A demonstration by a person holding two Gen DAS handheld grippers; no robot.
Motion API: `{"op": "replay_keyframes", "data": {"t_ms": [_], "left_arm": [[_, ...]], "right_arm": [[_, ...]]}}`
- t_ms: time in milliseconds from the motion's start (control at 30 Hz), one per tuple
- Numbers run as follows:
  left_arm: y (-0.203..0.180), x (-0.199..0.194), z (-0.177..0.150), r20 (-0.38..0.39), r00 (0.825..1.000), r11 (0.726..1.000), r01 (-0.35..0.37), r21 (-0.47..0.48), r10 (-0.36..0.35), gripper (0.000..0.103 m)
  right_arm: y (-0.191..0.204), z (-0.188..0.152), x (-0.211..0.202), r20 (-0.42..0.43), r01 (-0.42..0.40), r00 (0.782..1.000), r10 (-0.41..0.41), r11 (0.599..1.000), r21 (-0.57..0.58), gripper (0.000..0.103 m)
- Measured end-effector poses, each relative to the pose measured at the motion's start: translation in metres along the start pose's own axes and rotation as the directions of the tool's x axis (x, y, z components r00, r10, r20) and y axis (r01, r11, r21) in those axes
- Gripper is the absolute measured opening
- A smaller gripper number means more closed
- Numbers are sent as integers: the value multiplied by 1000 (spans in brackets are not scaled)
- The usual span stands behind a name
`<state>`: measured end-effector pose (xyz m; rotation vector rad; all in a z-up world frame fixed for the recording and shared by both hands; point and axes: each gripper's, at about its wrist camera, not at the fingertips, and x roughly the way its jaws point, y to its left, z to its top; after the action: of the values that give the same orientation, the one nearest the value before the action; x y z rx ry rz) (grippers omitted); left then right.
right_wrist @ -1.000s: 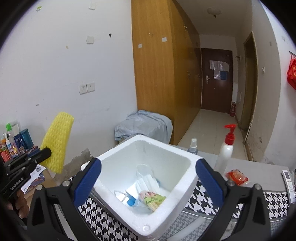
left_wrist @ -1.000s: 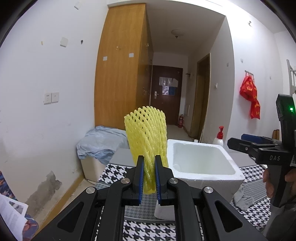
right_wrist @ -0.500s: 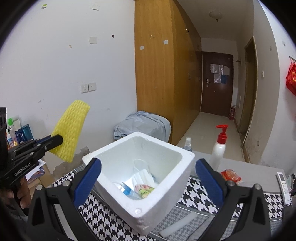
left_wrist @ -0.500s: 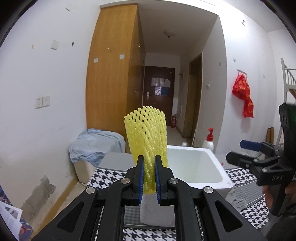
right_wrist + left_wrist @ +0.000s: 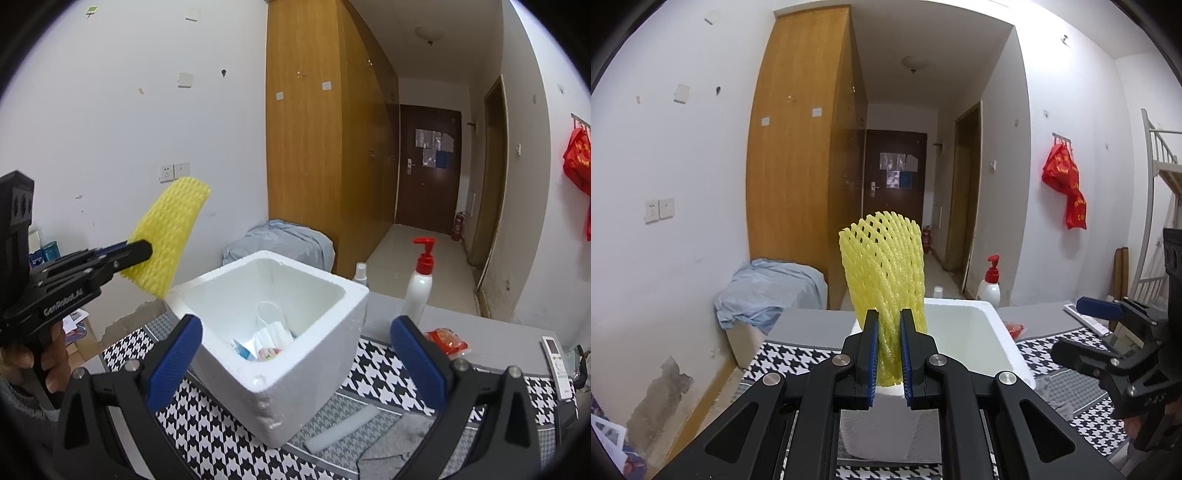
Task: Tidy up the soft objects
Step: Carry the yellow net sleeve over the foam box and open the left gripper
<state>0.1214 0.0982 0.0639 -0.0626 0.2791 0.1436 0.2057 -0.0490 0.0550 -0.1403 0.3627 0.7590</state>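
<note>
Here the left gripper (image 5: 888, 352) pinches the lower end of a yellow foam mesh fruit sleeve (image 5: 884, 275) between its blue-padded fingers (image 5: 871, 354), with the sleeve standing upright above the pads and fanning wider toward its open top. Seen from the right wrist, that same sleeve (image 5: 168, 236) is held in the air, tilted, just above and beside the near-left corner of a white square styrofoam box (image 5: 314, 373). The right gripper (image 5: 295, 362) is spread wide with nothing between its blue pads, its fingers framing the box from the near side. Inside the box lie a white face mask (image 5: 271, 330) and some small colourful packets too jumbled to identify. The box sits on a black-and-white houndstooth cloth (image 5: 207, 428), with a white foam strip (image 5: 341, 430) and a grey rag (image 5: 391, 448) lying near its front corner. Behind the box stand a white pump bottle with a red top (image 5: 419, 280) and a small clear spray bottle (image 5: 360, 273), and a red snack packet (image 5: 447, 339) rests on the grey tabletop (image 5: 491, 328) to the right.
</note>
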Motion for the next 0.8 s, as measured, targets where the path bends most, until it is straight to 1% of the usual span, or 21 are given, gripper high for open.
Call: {"op": "replay_keyframes", "data": {"t_ms": [367, 800], "left_arm": [[-16, 14, 5, -18, 999, 999, 34, 21, -34, 12], [-29, 37, 8, -54, 995, 996, 81, 38, -79, 12]], "right_arm": [[-14, -16, -15, 3, 24, 1000, -24, 1000, 14, 103], [-37, -27, -26, -6, 93, 996, -93, 994, 63, 103]]}}
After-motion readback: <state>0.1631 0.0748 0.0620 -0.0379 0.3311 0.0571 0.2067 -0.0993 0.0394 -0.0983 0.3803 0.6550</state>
